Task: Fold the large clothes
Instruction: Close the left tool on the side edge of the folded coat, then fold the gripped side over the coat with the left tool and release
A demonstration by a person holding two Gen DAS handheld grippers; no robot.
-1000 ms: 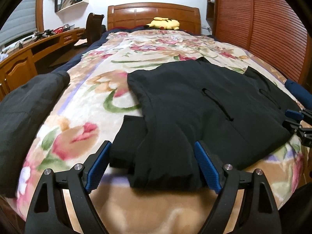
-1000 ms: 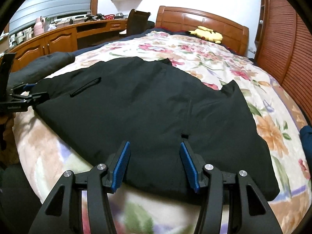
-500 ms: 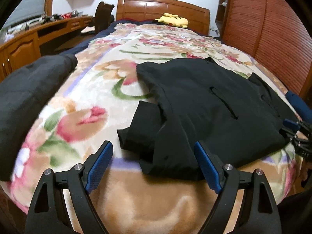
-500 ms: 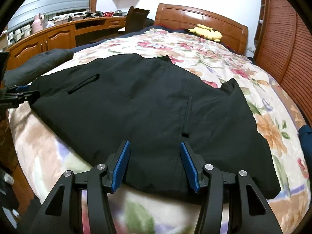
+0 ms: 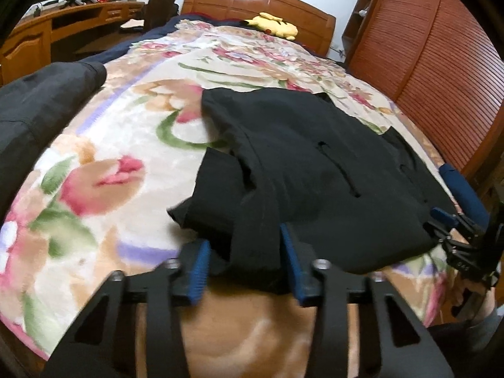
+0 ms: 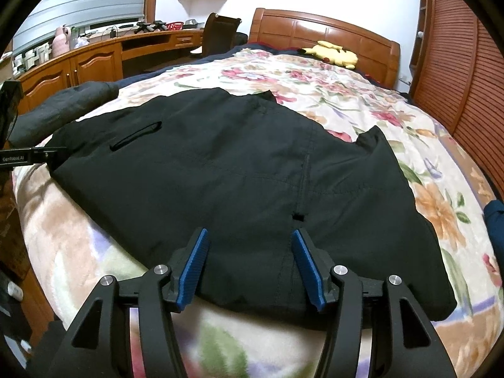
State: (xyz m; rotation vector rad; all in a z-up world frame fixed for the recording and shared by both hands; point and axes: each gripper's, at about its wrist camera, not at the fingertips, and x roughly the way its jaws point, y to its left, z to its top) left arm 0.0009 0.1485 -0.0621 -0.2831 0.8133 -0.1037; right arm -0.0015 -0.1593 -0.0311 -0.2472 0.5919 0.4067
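Note:
A large black jacket (image 5: 315, 170) lies spread flat on the floral blanket (image 5: 104, 163) of a bed; it also shows in the right wrist view (image 6: 226, 173). My left gripper (image 5: 244, 263) is open, its blue pads on either side of the jacket's near left hem, where a folded sleeve (image 5: 214, 195) sticks out. My right gripper (image 6: 250, 267) is open over the jacket's near right hem, its jaws wide apart. Each gripper shows at the edge of the other's view, the right one (image 5: 453, 230) and the left one (image 6: 28, 156).
A dark grey garment (image 5: 41, 104) lies on the bed's left side. A yellow plush toy (image 5: 274, 25) rests by the wooden headboard (image 5: 258, 0). A wooden desk (image 6: 94, 60) runs along the left wall, and slatted wardrobe doors (image 5: 441, 63) stand on the right.
My left gripper has moved forward onto the jacket's left hem and its jaws have narrowed. My right gripper has barely moved and stays open.

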